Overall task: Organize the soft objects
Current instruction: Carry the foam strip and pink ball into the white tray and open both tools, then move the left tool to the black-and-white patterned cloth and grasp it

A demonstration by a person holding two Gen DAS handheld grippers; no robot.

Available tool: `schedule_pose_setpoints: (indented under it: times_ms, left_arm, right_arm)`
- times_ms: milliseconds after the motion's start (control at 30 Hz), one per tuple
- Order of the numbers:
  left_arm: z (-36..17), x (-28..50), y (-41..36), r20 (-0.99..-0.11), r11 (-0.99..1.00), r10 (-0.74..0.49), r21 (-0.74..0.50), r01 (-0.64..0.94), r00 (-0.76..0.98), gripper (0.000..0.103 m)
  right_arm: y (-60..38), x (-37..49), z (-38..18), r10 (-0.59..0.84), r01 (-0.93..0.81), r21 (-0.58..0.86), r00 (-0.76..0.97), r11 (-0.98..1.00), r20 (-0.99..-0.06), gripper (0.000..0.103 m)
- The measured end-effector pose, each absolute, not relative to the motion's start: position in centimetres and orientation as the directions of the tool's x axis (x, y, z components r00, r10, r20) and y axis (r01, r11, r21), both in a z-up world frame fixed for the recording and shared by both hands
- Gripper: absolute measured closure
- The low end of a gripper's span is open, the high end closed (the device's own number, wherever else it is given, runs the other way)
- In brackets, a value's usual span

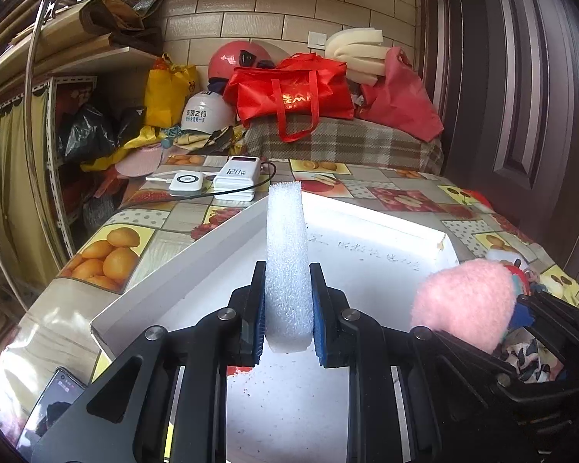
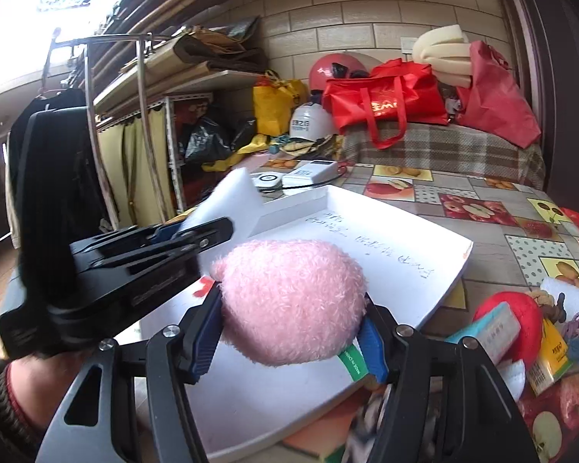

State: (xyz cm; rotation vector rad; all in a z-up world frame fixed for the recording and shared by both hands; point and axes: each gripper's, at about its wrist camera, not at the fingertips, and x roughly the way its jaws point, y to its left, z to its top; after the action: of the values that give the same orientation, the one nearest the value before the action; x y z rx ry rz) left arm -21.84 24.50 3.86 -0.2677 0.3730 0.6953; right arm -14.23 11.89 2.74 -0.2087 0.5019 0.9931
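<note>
left gripper (image 1: 288, 316): clamped on the white foam strip (image 1: 287, 254), blue pads pressing both of its long sides; held above the white tray (image 1: 440, 245), over its near half.
white foam strip: stands on edge between the pads, far end sticking out past the fingertips toward the tray's far rim; off the tray floor as far as the left wrist view shows.
right gripper (image 2: 291, 332): closed around the pink plush ball (image 2: 291, 301), one blue pad on each side; jaws about half apart because the ball is wide; held over the tray's near edge, to the right of the left gripper.
pink plush ball: fluffy, round, green tag (image 2: 352, 362) hanging from its underside near the right pad; over the tray, contact with the floor cannot be told.
white tray: shallow, rectangular, on the fruit-print tablecloth (image 1: 112, 254); faint handwriting on its floor; floor otherwise bare where visible.
pile of soft things (image 2: 529, 339): on the tablecloth just right of the tray; red round plush, teal block, yellow packet, knotted rope bits.
power banks (image 1: 237, 181): two white ones with a black cable, beyond the tray's far left corner.
phone (image 1: 54, 401): left of the tray's near corner, screen up.
</note>
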Motion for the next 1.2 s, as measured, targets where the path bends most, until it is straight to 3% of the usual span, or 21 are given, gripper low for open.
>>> schedule_pose_setpoints:
  times_ms: [67, 167, 233, 267, 333, 367, 1200]
  left_arm:
    - [3.8, -21.8, 24.6, -0.424, 0.736, 0.570, -0.117, -0.667, 0.704, 0.084]
    - [3.7, -22.0, 25.1, -0.432, 0.724, 0.569, -0.140, -0.675, 0.700, 0.083]
    - [3.7, -22.1, 25.3, -0.436, 0.706, 0.583, -0.145, -0.693, 0.685, 0.077]
    - [3.7, -22.2, 25.4, -0.436, 0.701, 0.587, -0.149, -0.698, 0.683, 0.069]
    - [3.7, -22.5, 25.5, -0.429, 0.687, 0.601, -0.154, -0.710, 0.674, 0.004]
    - [3.8, -22.7, 25.5, -0.423, 0.682, 0.608, -0.156, -0.714, 0.672, 0.000]
    - [4.2, -23.4, 25.3, -0.393, 0.664, 0.642, -0.144, -0.734, 0.658, 0.000]
  right_arm:
    - [12.5, -13.4, 2.5, 0.730, -0.828, 0.069, 0.448, 0.557, -0.516, 0.038]
    - [12.7, -12.4, 2.1, 0.706, -0.805, 0.098, 0.446, 0.585, -0.550, 0.020]
    - [12.2, -12.3, 2.2, 0.712, -0.797, 0.120, 0.448, 0.592, -0.540, 0.019]
    - [11.9, -12.3, 2.3, 0.718, -0.795, 0.130, 0.448, 0.593, -0.533, 0.019]
    - [11.6, -12.4, 2.5, 0.726, -0.794, 0.137, 0.451, 0.592, -0.519, 0.019]
    - [11.5, -12.6, 2.5, 0.727, -0.795, 0.133, 0.454, 0.591, -0.514, 0.019]
    - [9.7, -14.9, 3.5, 0.751, -0.827, 0.031, 0.494, 0.562, -0.438, 0.018]
